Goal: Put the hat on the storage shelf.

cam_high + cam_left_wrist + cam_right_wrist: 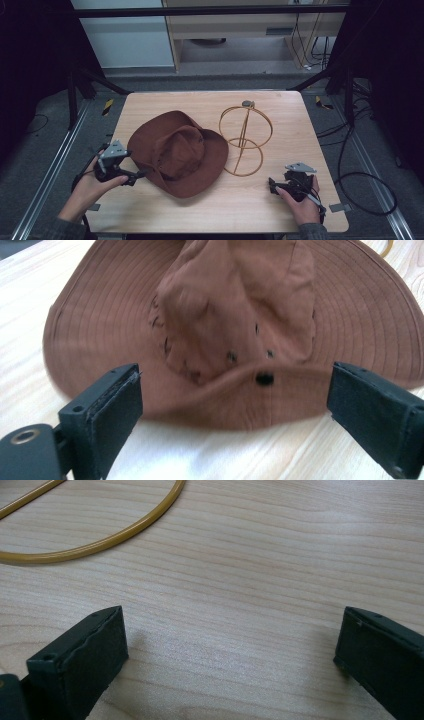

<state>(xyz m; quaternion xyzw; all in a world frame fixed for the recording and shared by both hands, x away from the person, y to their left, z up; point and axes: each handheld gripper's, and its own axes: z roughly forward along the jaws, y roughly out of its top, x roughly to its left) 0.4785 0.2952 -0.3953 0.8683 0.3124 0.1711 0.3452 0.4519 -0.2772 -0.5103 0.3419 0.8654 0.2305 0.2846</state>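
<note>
Two things lie on the pale wood-grain desk (pixel 210 210): a rust-brown cloth hat (pixel 177 150) and a wire stand (pixel 245 137) of thin brass-coloured rod. The hat sits left of the desk's middle, its wide brim flat on the wood and ringed with close rows of stitching, its soft crown slumped and creased rather than rounded. In the left gripper view the hat (pixel 235 325) shows small dark eyelets on the crown and one dark stud low on the brim; the far brim is cut off at the top of that view, and the whole cloth looks a little blurred. The stand is just right of the hat, toward the desk's far edge, made of two hoops joined by a straight rod with a small grey cap at the top; whether its lower hoop touches the brim cannot be told. The left gripper (pixel 140 175) is held near the desk's left edge, its black padded jaws spread wide, pointing at the near brim and just short of it. The right gripper (pixel 271 185) rests low near the front right corner, jaws likewise spread apart over bare wood, with an arc of the stand's hoop (pixel 100 542) curving beyond them.
</note>
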